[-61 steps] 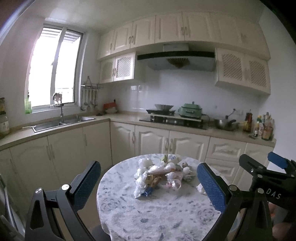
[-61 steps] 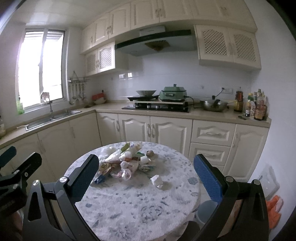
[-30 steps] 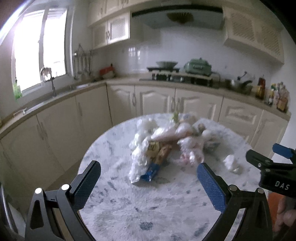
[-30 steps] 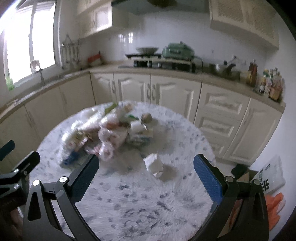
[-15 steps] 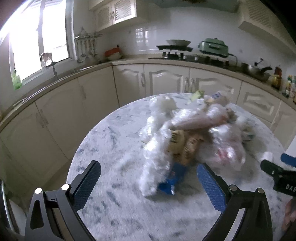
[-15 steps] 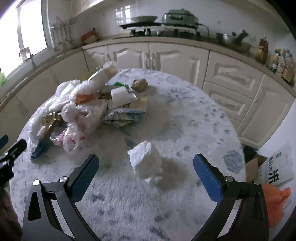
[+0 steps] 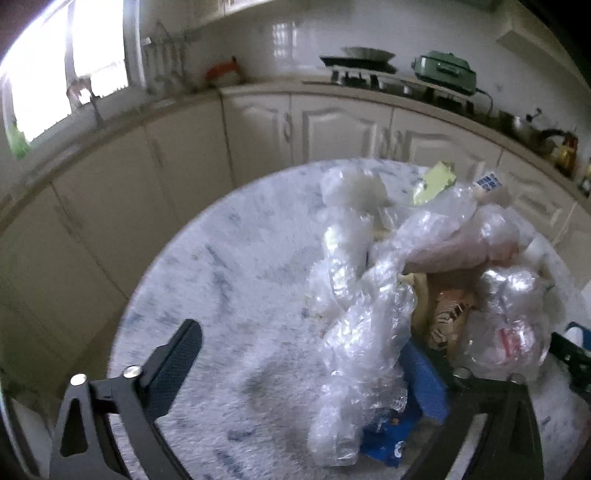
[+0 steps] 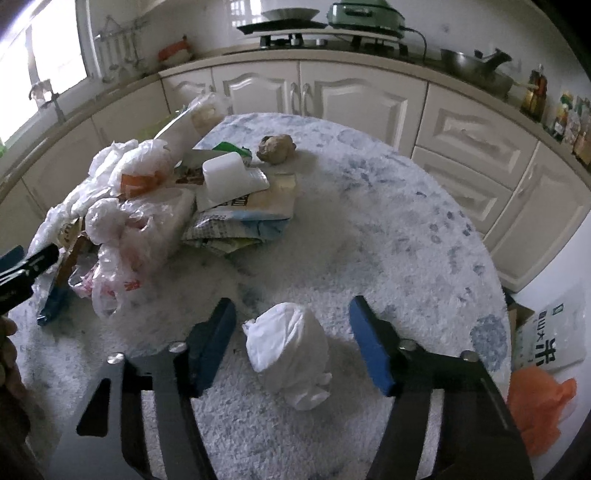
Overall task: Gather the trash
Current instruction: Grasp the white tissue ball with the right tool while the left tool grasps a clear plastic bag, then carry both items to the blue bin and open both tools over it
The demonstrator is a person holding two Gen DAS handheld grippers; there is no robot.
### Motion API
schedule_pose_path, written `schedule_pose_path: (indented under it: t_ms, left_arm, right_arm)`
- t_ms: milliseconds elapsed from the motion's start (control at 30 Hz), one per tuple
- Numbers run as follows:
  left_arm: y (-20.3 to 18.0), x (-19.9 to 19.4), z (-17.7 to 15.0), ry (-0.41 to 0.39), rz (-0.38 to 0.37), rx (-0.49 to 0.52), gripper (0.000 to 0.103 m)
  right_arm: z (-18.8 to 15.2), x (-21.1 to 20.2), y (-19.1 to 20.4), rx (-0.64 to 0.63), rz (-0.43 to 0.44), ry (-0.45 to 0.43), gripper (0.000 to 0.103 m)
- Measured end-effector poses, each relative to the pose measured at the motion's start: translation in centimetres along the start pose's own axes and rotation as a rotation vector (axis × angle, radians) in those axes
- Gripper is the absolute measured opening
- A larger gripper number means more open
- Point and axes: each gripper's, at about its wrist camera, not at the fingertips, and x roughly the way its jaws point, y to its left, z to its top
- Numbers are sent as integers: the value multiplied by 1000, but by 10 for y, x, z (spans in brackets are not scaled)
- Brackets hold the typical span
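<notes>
Our right gripper (image 8: pixel 291 332) has dropped over the crumpled white tissue (image 8: pixel 290 354) — jaws closing, pads not yet touching. Our left gripper (image 7: pixel 306 369), closing slightly, has reached the plastic wrap (image 7: pixel 362 354) — collection starts.

- Bench (image 8: pixel 388 229): white, mottled with blue-grey.
- Tissue wad (image 8: pixel 288 349): white.
- Wrapper (image 7: pixel 384 439): blue.
- Cabinets (image 8: pixel 354 96): cream.
- Bag on floor (image 8: pixel 539 406): orange.
- Cooker (image 8: pixel 364 13): green.

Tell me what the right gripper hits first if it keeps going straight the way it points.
The crumpled white tissue wad. It lies between the fingers of the right gripper, whose jaws are closing with gaps on both sides. Right behind it is the table; depth is hard to judge.
</notes>
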Motion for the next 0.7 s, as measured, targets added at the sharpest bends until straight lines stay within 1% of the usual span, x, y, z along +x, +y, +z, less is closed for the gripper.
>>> schedule_pose_path:
  t_ms: [33,67,100,133,167,200,400,467,567,700]
  left_arm:
    - [2,2,1,7,-23,-4,79]
    - [4,3,1,9,-41,-5,65]
    - [6,4,1,10,-44,-2,57]
    - [8,4,1,12,-45,4,39]
    - [9,3,0,12,-49,6,23]
    - [12,2,-1,7,-60,9,20]
    - [24,-27,-13,-63,-59,16,19]
    - [22,-37,-21,-80,-56,17,18]
    - [14,-60,-33,-120,-50,30,18]
    - [-10,-89,-51,-158,-82,55,18]
  right_arm:
    - [1,0,-1,2,6,-3,45]
    - [0,-1,-2,3,11,-7,34]
    - [0,-2,-2,3,14,-10,33]
    - [0,-2,-3,4,20,-12,32]
    - [-1,-3,-3,6,28,-14,32]
    - [-2,-5,-4,8,33,-19,32]
    - [-16,-21,-10,29,79,-40,32]
    - [-21,-28,-13,39,99,-48,32]
    - [-31,-41,-18,53,126,-64,32]
    - [-38,-56,-27,71,160,-91,32]
